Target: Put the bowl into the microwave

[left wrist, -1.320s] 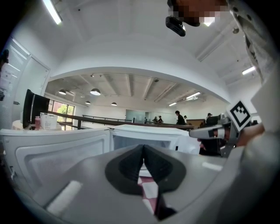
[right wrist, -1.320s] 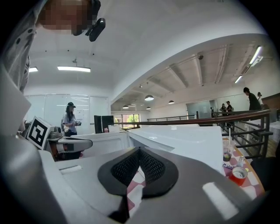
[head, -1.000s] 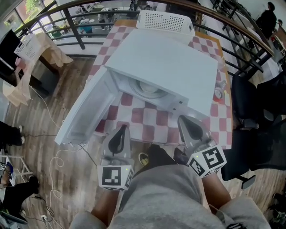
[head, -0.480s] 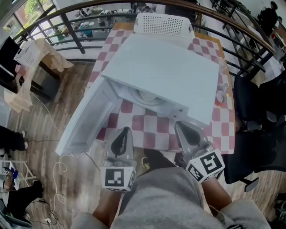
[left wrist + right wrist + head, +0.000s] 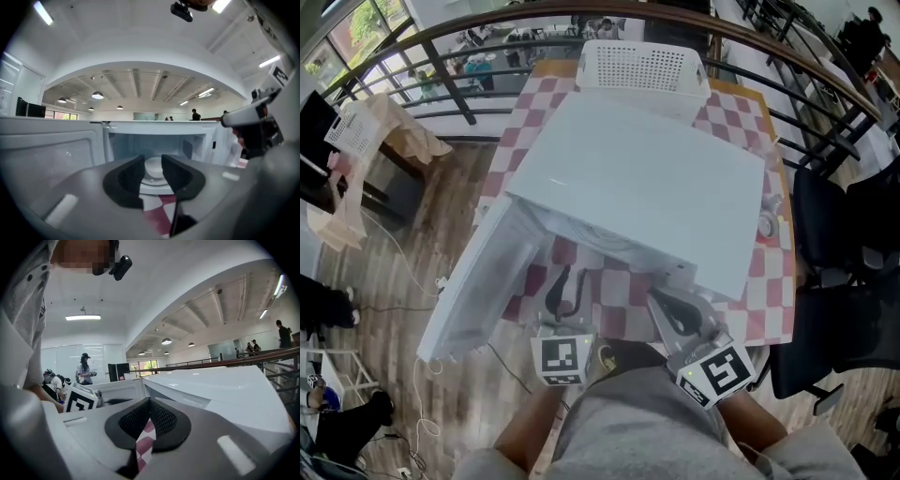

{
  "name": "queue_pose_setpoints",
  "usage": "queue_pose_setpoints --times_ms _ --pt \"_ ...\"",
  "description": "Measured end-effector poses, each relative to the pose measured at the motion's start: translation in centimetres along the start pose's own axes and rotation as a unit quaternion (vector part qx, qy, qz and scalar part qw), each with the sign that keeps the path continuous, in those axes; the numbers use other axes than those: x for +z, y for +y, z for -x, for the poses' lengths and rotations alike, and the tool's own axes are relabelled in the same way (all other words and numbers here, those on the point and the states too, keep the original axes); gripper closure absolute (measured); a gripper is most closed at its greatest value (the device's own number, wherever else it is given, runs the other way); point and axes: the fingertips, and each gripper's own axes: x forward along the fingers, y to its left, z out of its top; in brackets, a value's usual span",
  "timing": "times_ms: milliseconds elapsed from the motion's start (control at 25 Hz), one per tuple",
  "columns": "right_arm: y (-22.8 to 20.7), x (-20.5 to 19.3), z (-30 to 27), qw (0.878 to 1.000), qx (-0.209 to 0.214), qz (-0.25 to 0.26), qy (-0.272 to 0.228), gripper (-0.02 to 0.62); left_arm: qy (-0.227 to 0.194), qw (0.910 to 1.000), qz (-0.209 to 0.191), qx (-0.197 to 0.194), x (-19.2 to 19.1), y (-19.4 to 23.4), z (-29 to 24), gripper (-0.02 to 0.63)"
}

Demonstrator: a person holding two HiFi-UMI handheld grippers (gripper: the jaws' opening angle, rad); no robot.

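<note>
The white microwave (image 5: 647, 178) stands on a checked table with its door (image 5: 478, 281) swung open to the left. In the left gripper view a white bowl (image 5: 153, 166) sits on the turntable inside the cavity; in the head view the microwave's top hides it. My left gripper (image 5: 566, 281) is in front of the opening, pointing in. Its jaws have just been opening and now stand a little apart with nothing between them (image 5: 152, 160). My right gripper (image 5: 656, 298) is by the microwave's front right corner, its jaws shut and empty (image 5: 150, 401).
A white perforated basket (image 5: 642, 61) stands behind the microwave. A small bottle (image 5: 766, 220) is on the checked cloth (image 5: 769, 281) to its right. A black chair (image 5: 853, 281) is to the right of the table, and a curved railing runs behind. Cables lie on the wood floor (image 5: 412, 356) at left.
The left gripper has moved forward and down to the microwave opening, and its jaws have parted. The right gripper has edged closer to the microwave. The bowl has slipped out of the head view.
</note>
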Motion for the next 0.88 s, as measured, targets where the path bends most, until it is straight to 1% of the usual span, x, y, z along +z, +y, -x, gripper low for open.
queue_pose_setpoints --times_ms 80,160,280,400,440,480,640,720,880 --pt "0.0 0.0 -0.5 1.000 0.005 -0.002 0.002 0.600 0.004 0.9999 0.004 -0.012 -0.5 -0.3 -2.3 0.432" --pt "-0.2 0.0 -1.1 1.000 0.008 -0.005 0.005 0.600 0.011 0.9997 0.005 -0.021 -1.4 -0.6 -4.6 0.341" --pt "-0.2 -0.2 -1.7 1.000 0.016 -0.013 0.012 0.600 0.029 0.9990 -0.008 -0.033 -3.1 -1.1 -7.4 0.231" --pt "-0.1 -0.4 -2.4 0.999 0.025 -0.018 0.016 0.600 0.046 0.9974 -0.028 -0.047 -4.7 -1.6 -9.9 0.154" --pt "-0.1 -0.4 -2.6 0.999 0.028 -0.018 0.017 0.600 0.052 0.9968 -0.031 -0.051 -5.1 -1.7 -10.7 0.114" --pt "-0.2 -0.5 -2.8 0.999 0.030 -0.018 0.020 0.600 0.058 0.9962 -0.035 -0.054 -5.5 -1.8 -11.5 0.091" --pt "0.0 -0.6 -3.4 0.999 0.040 -0.027 0.026 0.600 0.081 0.9928 -0.062 -0.063 -7.1 -2.1 -13.9 0.060" --pt "0.2 -0.6 -3.5 0.998 0.046 -0.029 0.023 0.600 0.088 0.9917 -0.066 -0.066 -7.5 -2.3 -15.0 0.055" --pt "0.2 -0.9 -3.7 0.998 0.049 -0.030 0.033 0.600 0.096 0.9906 -0.072 -0.065 -7.7 -2.6 -16.8 0.055"
